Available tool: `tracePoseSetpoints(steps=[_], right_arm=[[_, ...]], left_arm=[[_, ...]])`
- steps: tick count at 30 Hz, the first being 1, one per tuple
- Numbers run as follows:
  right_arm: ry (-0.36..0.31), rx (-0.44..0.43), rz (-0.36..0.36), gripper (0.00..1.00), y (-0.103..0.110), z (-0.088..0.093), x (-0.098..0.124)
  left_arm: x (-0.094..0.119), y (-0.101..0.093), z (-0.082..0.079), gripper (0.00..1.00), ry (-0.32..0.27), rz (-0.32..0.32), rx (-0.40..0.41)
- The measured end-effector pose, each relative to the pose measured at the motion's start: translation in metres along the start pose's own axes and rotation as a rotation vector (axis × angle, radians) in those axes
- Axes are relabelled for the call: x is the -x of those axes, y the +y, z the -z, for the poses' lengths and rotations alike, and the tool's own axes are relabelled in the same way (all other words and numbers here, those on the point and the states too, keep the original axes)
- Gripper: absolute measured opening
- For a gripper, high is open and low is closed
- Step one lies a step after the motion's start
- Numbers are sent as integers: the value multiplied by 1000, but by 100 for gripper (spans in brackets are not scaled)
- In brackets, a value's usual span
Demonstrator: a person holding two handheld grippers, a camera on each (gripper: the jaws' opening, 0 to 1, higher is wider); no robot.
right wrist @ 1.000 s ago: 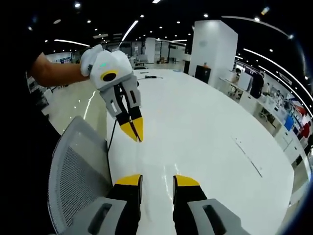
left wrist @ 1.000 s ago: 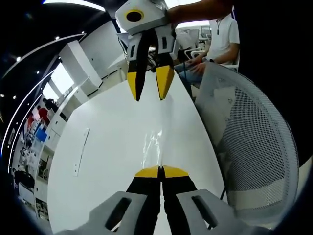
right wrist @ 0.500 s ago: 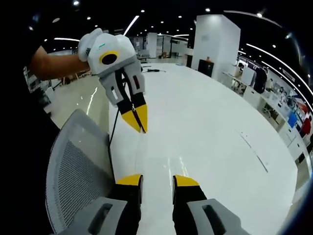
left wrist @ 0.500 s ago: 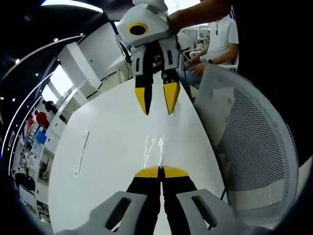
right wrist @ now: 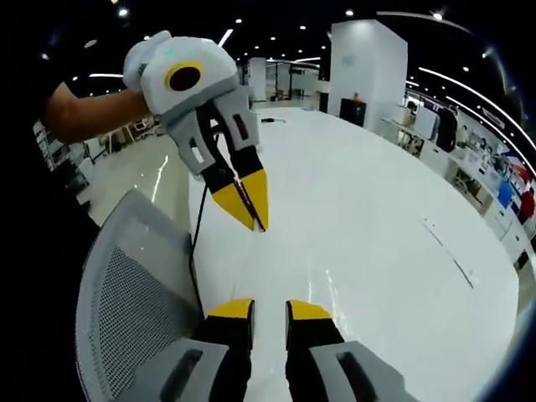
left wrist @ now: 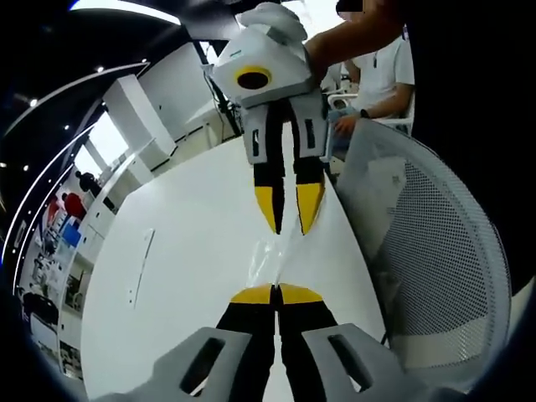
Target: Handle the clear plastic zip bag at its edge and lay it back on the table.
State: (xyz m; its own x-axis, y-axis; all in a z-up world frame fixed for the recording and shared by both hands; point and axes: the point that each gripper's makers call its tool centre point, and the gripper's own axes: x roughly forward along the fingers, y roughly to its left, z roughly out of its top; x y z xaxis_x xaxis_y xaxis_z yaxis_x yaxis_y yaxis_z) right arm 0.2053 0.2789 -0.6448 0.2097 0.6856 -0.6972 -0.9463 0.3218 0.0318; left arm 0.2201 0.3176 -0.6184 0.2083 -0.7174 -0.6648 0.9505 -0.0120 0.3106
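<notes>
The left gripper (left wrist: pixel 274 294), jaws clenched on the clear plastic zip bag (left wrist: pixel 268 260), lifts its edge off the white desk (left wrist: pixel 184 276) while the right gripper (left wrist: pixel 289 213), jaws parted, closes in to take hold.

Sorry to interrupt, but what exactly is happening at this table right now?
A person holds a gripper in each hand over a white table. The left gripper is shut on the edge of a clear plastic zip bag, which hangs crumpled just above the tabletop. The right gripper points at the bag with its jaws open. A mesh chair stands alongside.
</notes>
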Motion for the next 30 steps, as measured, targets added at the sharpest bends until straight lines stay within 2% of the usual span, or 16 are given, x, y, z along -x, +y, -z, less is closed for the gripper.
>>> tracePoseSetpoints(steps=[2, 9, 11, 15, 30], right_arm=[[-2, -11, -4, 0, 2, 0, -3], [-5, -54, -8, 0, 2, 0, -7], [0, -55, -8, 0, 3, 0, -8], [0, -48, -6, 0, 4, -1, -8], [-1, -62, 1, 0, 3, -3, -4]], left_arm=[[0, 1, -1, 0, -1, -2, 0], [1, 2, 2, 0, 8, -11, -9], [3, 3, 0, 2, -4, -25, -27], [9, 5, -7, 5, -40, -27, 2], [12, -4, -33, 9, -43, 10, -45]])
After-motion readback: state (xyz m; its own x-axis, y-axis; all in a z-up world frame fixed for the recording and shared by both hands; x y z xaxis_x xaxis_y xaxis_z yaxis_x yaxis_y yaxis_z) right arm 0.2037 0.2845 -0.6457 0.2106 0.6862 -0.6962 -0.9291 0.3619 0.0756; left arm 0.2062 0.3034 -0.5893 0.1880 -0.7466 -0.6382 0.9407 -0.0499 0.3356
